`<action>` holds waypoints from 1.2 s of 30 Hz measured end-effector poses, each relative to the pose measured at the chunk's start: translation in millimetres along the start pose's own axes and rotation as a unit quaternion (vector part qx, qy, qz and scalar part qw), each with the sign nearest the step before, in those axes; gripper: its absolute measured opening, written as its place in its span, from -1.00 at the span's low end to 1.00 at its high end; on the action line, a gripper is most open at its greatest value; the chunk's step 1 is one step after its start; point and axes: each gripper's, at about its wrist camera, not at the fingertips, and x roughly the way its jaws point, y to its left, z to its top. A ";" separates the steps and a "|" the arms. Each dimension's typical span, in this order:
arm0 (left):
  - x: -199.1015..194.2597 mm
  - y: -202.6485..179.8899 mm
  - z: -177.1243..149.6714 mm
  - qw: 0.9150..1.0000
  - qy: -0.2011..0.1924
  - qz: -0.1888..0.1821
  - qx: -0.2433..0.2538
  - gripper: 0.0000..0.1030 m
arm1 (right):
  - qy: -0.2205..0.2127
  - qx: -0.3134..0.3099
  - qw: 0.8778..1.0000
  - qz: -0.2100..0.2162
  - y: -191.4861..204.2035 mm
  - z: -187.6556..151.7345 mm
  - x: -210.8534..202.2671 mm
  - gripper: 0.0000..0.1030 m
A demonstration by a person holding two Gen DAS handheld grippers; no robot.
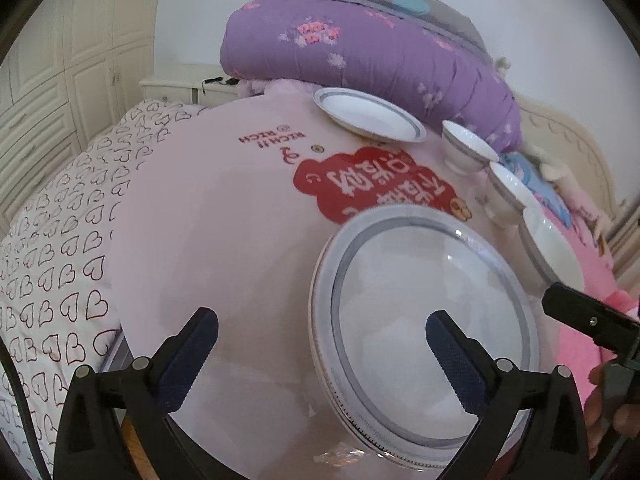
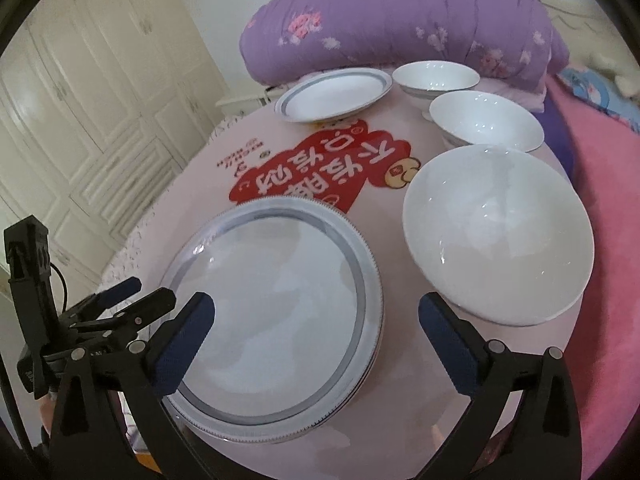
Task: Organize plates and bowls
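Observation:
A round pink table [image 2: 400, 392] holds a stack of grey-rimmed white plates [image 2: 276, 316] at the near side, also in the left wrist view [image 1: 424, 320]. A single plate [image 2: 334, 94] lies at the far side [image 1: 368, 114]. Three white bowls stand along the right: a large one [image 2: 496, 236], a middle one [image 2: 486, 122] and a far small one [image 2: 436, 76]. My left gripper [image 1: 322, 338] is open and empty just above the stack's left rim. My right gripper [image 2: 316, 320] is open and empty over the stack. The left gripper also shows in the right wrist view [image 2: 132, 300].
A folded purple quilt [image 1: 360, 56] lies right behind the table. A heart-print bedsheet [image 1: 52, 256] is on the left, pink bedding [image 2: 616, 200] on the right. Cream wardrobes [image 2: 80, 100] stand at the back left. A red sticker [image 2: 320, 164] marks the table's middle.

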 end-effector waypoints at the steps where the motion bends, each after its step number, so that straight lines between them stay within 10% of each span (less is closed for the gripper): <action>1: -2.2 0.4 1.4 1.000 -0.001 -0.001 -0.002 0.99 | 0.000 0.004 1.000 0.007 -1.1 1.1 -0.5 1.00; 15: -33.8 -0.9 54.7 0.999 -0.033 -0.008 -0.006 0.99 | -0.012 -0.017 0.996 0.087 8.8 39.5 -23.9 1.00; 36: 54.0 -12.6 187.6 0.999 -0.022 0.031 -0.034 0.99 | -0.009 -0.084 0.996 0.015 -9.7 219.2 56.1 1.00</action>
